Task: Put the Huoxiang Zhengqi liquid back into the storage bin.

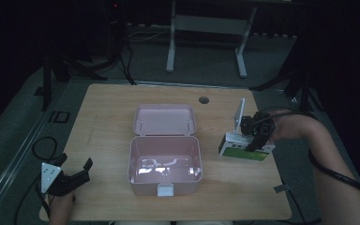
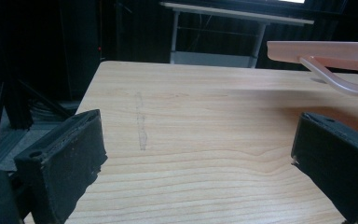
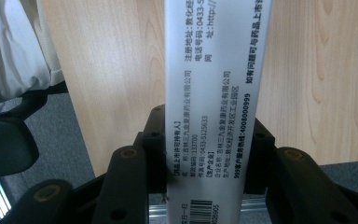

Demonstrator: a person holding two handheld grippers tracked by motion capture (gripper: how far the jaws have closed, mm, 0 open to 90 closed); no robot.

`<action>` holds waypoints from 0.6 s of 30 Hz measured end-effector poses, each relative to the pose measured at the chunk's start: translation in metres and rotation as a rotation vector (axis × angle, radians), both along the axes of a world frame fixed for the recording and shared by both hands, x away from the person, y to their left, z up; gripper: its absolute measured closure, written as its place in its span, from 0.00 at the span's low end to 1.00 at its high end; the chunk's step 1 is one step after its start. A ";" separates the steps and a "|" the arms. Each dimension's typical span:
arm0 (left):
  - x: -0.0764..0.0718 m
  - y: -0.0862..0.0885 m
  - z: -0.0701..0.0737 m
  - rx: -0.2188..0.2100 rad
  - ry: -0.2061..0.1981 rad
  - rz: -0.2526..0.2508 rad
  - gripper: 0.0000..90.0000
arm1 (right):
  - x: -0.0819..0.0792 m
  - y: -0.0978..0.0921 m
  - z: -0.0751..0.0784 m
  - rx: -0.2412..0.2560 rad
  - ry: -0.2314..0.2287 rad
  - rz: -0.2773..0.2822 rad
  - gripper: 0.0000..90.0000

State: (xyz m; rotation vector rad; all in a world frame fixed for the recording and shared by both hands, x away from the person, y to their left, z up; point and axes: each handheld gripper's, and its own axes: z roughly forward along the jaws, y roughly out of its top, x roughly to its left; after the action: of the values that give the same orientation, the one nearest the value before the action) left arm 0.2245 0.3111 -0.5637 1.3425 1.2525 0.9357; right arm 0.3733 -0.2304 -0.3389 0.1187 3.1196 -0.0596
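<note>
My right gripper [image 1: 254, 140] pinches a white and green medicine carton [image 1: 243, 149], one jaw on each broad side of it, near the right edge of the wooden table [image 1: 108, 108]. In the right gripper view the carton [image 3: 214, 93] runs straight up between the two black jaws, its white face covered in small black print with a barcode at the near end. Whether the carton rests on the table or is just lifted off it I cannot say from the dim high view.

To the left of the carton, at the middle of the table, stands a pink plastic storage box [image 1: 133, 164], open, with its lid [image 1: 165, 120] thrown back on the far side and a pale latch [image 1: 165, 190] at its near wall. In the left gripper view the lid's edge [image 2: 321, 50] and a curved pink handle [image 2: 335, 81] show at the upper right.

My left gripper [image 1: 77, 174] sits at the near left corner of the table, well apart from the box, its jaws spread wide with bare wood between them. A round hole [image 1: 204, 100] shows in the tabletop at the far side.
</note>
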 end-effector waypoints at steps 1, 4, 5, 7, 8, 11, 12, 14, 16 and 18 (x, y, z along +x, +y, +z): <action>0.000 0.000 0.000 0.000 0.000 0.000 0.03 | 0.000 0.000 0.001 0.001 0.001 0.001 0.69; 0.000 0.000 0.000 0.000 0.001 0.000 0.03 | -0.001 0.001 0.006 0.000 0.002 0.000 0.69; 0.000 0.000 0.000 0.000 0.001 0.000 0.03 | -0.002 0.002 0.008 -0.001 0.002 0.003 0.69; 0.000 0.000 0.000 0.000 0.001 0.001 0.03 | -0.003 0.005 0.013 -0.002 -0.001 0.005 0.69; 0.000 0.000 0.000 0.001 0.002 0.001 0.03 | -0.004 0.006 0.015 -0.003 -0.005 0.008 0.69; 0.000 0.000 0.000 0.000 0.000 0.000 0.03 | -0.005 0.010 0.023 -0.003 -0.020 0.009 0.69; 0.000 0.000 0.000 0.000 0.000 0.000 0.03 | -0.005 0.011 0.025 -0.004 -0.022 0.008 0.69; 0.000 0.000 0.000 -0.001 0.000 0.000 0.03 | -0.006 0.013 0.027 -0.007 -0.025 0.012 0.69; 0.000 0.000 0.000 -0.001 0.000 -0.001 0.03 | -0.006 0.015 0.027 -0.016 -0.021 0.012 0.69; 0.000 0.000 0.000 -0.002 0.000 -0.001 0.03 | -0.007 0.017 0.026 -0.024 -0.022 0.011 0.69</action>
State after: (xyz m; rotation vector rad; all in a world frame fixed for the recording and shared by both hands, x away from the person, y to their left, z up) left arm 0.2245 0.3113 -0.5637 1.3413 1.2526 0.9339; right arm 0.3668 -0.2137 -0.3125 0.1013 3.0968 -0.0948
